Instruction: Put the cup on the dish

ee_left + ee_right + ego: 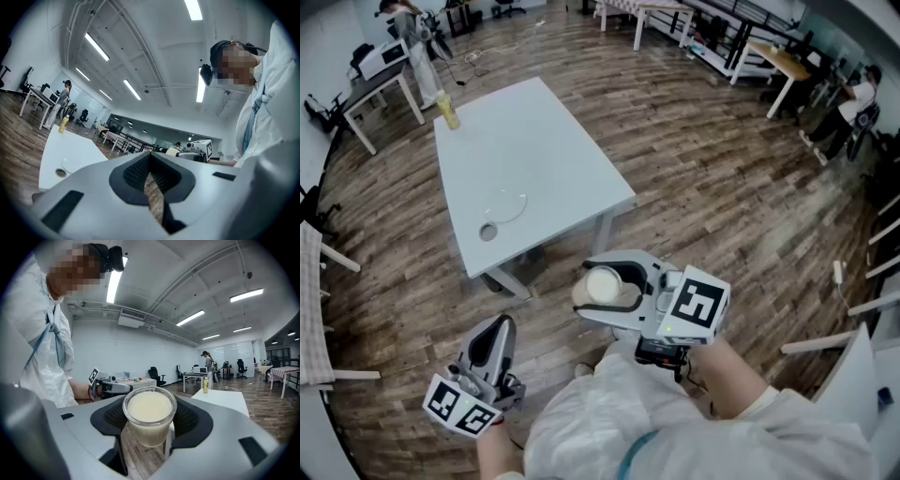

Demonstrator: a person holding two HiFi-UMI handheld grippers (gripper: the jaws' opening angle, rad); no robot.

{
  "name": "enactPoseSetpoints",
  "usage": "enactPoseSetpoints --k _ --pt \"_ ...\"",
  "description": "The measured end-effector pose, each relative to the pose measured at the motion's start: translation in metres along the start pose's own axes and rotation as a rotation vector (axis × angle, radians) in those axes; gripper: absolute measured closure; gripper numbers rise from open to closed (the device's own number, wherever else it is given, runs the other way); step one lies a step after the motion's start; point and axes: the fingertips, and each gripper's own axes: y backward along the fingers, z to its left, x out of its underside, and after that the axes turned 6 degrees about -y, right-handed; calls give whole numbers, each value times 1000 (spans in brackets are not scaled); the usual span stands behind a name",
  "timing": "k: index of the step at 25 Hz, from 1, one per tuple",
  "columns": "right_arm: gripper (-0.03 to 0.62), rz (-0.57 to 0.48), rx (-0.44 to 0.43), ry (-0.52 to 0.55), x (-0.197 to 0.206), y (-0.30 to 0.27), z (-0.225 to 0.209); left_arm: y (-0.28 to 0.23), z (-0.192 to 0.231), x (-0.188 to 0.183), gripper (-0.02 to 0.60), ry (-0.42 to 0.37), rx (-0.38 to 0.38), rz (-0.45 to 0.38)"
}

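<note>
A glass cup [605, 286] full of a creamy liquid sits between the jaws of my right gripper [598, 287], which is shut on it above the wooden floor, short of the table's near corner. In the right gripper view the cup [149, 408] stands upright between the dark pads [187, 420]. The dish [514, 208] is a clear plate, faint on the white table [544, 141] near its front end. My left gripper [497, 328] hangs low at the left with its jaws together and nothing in them; its own view shows the dish [68, 163] far off to the left.
A round cable hole [487, 232] lies beside the dish. A yellow bottle [448, 111] stands at the table's far left corner. Desks, chairs and people [412, 37] fill the room's edges; wooden floor surrounds the table.
</note>
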Motion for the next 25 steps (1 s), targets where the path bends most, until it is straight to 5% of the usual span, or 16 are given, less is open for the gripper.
enactPoseSetpoints --k 25 --pt "315 -36 -2 -18 -4 2 2 -11 -20 3 580 2 75 1"
